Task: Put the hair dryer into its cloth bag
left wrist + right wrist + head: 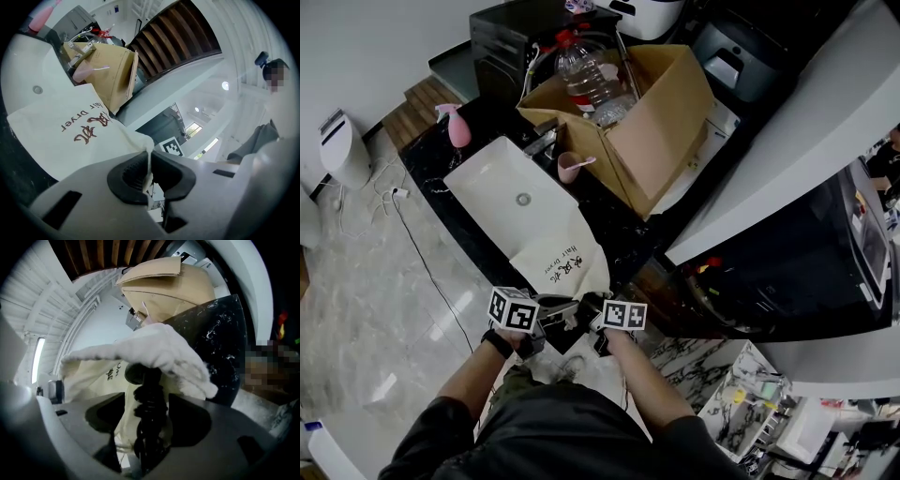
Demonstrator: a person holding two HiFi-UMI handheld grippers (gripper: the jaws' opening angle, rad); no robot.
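The bag (546, 246) lies at 12 o'clock from both grippers. Its rim is pinched by the left gripper (149, 165), while the right gripper (142, 420) is held wide around the dryer's cord (149, 399), seen at the bag's mouth.

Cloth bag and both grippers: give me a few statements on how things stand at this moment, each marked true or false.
1. The left gripper has its fingers shut on an edge of the cloth bag. True.
2. The right gripper is clamped shut on the bag. False: its fingers stand wide apart, with a black coiled cord hanging between them under a fold of the bag.
3. The bag lies inside the cardboard box. False: it is spread on the dark counter at the near end of the white sink.
4. A clear plastic bottle stands in the cardboard box. True.
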